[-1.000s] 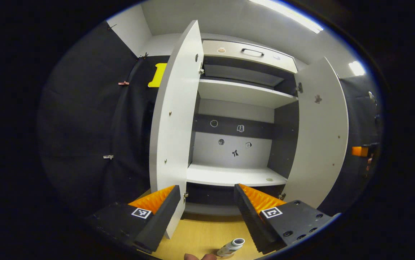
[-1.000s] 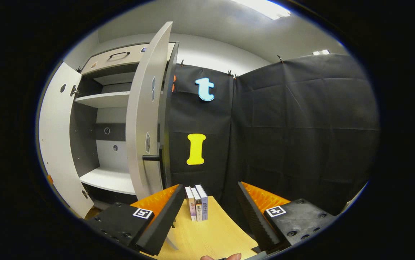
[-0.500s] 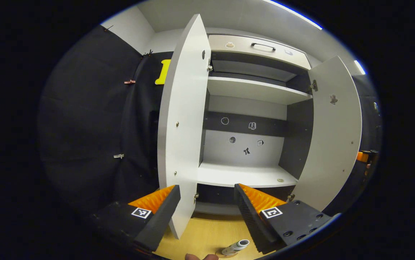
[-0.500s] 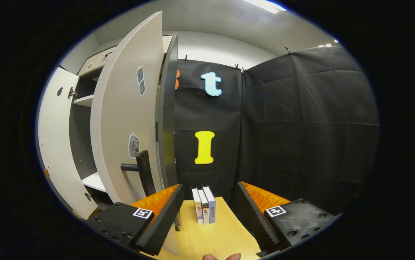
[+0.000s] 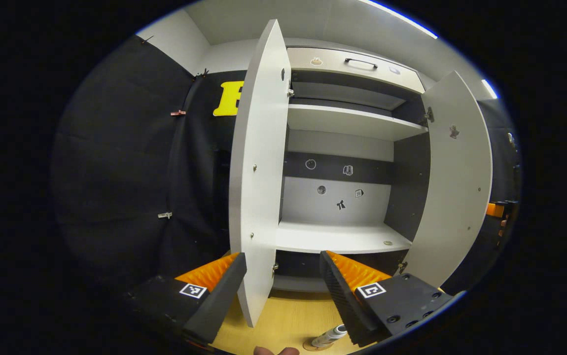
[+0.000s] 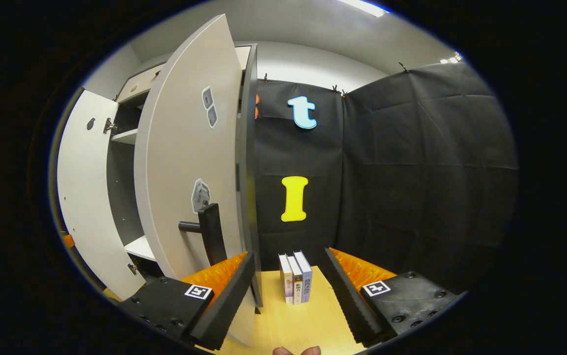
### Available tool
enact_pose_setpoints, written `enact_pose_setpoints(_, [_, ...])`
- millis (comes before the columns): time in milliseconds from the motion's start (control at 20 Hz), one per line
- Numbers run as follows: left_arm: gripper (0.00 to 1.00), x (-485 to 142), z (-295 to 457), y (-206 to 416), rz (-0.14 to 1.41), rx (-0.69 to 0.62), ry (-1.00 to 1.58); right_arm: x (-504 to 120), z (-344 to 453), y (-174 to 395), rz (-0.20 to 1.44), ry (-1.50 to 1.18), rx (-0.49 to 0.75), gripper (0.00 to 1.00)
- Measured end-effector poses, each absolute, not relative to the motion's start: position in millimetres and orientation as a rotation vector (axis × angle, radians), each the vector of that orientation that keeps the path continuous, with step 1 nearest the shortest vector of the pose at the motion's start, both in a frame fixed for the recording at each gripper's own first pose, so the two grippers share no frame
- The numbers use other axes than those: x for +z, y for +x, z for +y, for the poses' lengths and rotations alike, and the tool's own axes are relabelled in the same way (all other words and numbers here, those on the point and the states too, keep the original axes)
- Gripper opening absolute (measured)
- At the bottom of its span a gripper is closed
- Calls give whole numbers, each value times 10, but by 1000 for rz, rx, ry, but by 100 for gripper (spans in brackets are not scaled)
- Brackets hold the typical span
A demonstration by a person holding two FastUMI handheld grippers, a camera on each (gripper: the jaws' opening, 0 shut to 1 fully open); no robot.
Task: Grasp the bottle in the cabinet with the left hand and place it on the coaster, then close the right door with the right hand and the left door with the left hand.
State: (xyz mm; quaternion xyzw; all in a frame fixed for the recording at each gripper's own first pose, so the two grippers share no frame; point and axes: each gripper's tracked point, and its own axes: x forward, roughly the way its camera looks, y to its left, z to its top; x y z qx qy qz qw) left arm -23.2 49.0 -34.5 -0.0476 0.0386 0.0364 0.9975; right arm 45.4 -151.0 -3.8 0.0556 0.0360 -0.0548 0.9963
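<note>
A small white bottle stands on a round coaster on the wooden table, low in the left gripper view beside my right-hand finger. My left gripper is open, and the edge of the cabinet's left door rises between its fingers. The right door stands open on the far side. In the right gripper view my right gripper is open with nothing in it. Its left-hand finger is close to the lower outer face of the right door, just under the black handle.
The cabinet's lower shelf and upper shelf are bare, with a drawer above. Three books stand upright on the wooden table ahead of the right gripper. Black cloth walls close in both sides.
In the right gripper view the right door has swung partway toward shut and its handle has come nearer. In the left gripper view the left door's edge has shifted in between the fingers.
</note>
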Motion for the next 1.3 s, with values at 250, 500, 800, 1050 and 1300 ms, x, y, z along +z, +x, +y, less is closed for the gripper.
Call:
enact_pose_setpoints(250, [95, -363, 642, -299, 70, 73, -92, -12, -1042, 475, 59, 97, -63, 95])
enact_pose_setpoints(500, [95, -425, 781, -357, 75, 70, -91, -21, -579, 590, 63, 147, -24, 95])
enact_pose_setpoints(800, [95, -489, 950, -350, 79, 69, -106, -84, 123, 784, 92, 138, 73, 97])
enact_pose_setpoints(1050, [95, -499, 1104, -317, 78, 79, -125, -71, 349, 1004, 80, 100, 73, 95])
enact_pose_setpoints(1300, [95, -410, 1119, -318, 58, 54, -133, -76, 529, 1211, 75, 93, 76, 95])
